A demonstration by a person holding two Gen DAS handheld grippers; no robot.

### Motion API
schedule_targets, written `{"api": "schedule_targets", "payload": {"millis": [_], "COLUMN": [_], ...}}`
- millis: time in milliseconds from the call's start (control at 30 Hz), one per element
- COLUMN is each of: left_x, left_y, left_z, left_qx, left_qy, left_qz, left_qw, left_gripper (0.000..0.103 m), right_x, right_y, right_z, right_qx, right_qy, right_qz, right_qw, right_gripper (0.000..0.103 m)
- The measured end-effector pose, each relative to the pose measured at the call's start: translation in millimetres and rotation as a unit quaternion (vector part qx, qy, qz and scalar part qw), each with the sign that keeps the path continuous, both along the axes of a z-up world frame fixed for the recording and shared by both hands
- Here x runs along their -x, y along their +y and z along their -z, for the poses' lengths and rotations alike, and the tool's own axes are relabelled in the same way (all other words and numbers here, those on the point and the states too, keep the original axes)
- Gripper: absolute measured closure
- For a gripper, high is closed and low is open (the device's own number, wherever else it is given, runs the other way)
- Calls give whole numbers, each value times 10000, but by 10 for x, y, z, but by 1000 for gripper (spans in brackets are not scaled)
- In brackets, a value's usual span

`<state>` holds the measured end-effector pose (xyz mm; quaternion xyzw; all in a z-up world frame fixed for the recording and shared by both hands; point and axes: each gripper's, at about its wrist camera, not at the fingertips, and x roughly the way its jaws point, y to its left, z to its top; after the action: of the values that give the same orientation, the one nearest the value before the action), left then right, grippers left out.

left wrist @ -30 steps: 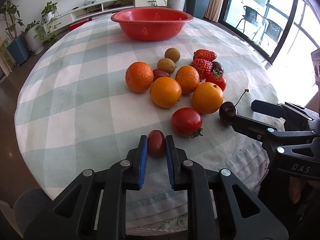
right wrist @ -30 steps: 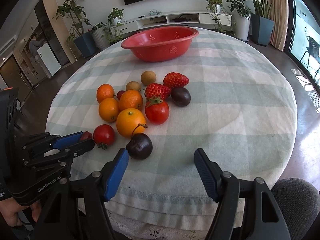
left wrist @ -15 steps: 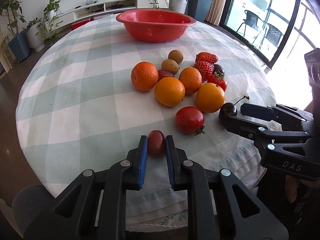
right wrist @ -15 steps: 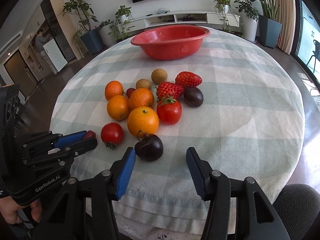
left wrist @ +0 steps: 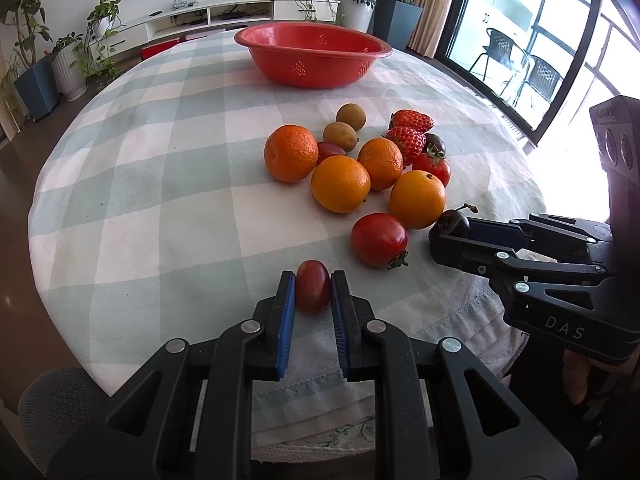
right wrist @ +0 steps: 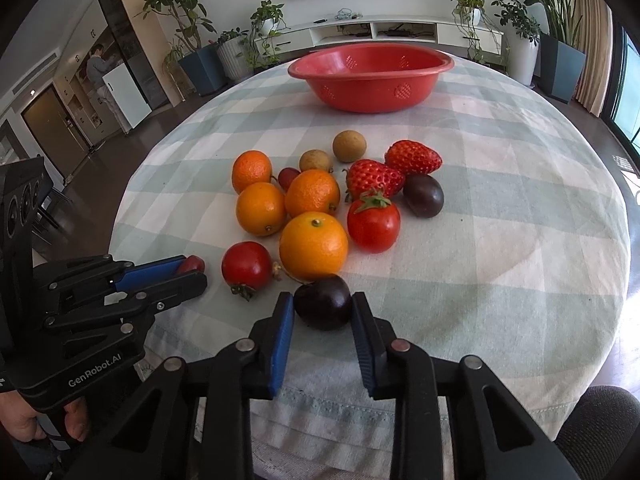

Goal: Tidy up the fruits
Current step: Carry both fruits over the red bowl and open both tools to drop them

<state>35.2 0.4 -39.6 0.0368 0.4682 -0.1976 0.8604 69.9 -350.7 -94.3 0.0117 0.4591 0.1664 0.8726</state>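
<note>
My left gripper (left wrist: 313, 280) is shut on a small oblong red fruit (left wrist: 313, 291) that rests on the checked tablecloth near the front edge. To its right, my right gripper (right wrist: 323, 300) is shut on a dark cherry (right wrist: 323, 307) with a stem, also down on the cloth. The right wrist view shows the left gripper (right wrist: 192, 270) with the small red fruit (right wrist: 191, 265) between its blue pads. A red bowl (left wrist: 304, 68) stands at the far side of the table.
Between the grippers and the bowl lies a cluster of fruit: several oranges (left wrist: 340, 184), two tomatoes (left wrist: 378, 239), two strawberries (right wrist: 412, 157), two brown longans (right wrist: 349, 146), a dark plum (right wrist: 423, 195). The orange (right wrist: 313, 246) and the tomato (right wrist: 247, 265) lie just behind the cherry.
The right gripper's jaws came together from wide apart onto the cherry. The left gripper kept its hold on the small red fruit and stayed in place.
</note>
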Motion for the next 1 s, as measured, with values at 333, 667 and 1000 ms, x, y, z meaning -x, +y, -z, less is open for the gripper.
{"api": "schedule_targets", "payload": {"millis": [333, 667, 1000], "left_x": [0, -380, -1818], "left_y": [53, 95, -232], "left_z": [-91, -610, -1082], "left_qx": [90, 288, 252], "left_qy": [-92, -614, -840], "left_qz": [-55, -1, 187], "left_qw": [9999, 9977, 9960], "left_gripper": [87, 87, 87], "right_x": [66, -265, -1530], "right_y": [-64, -313, -420], "right_z": [-119, -787, -1146], "right_qx": [-278, -520, -339], "right_qy": [68, -620, -801], "right_qz": [-53, -5, 4], "right_qw": [9996, 9967, 9962], "right_gripper": [72, 72, 72]}}
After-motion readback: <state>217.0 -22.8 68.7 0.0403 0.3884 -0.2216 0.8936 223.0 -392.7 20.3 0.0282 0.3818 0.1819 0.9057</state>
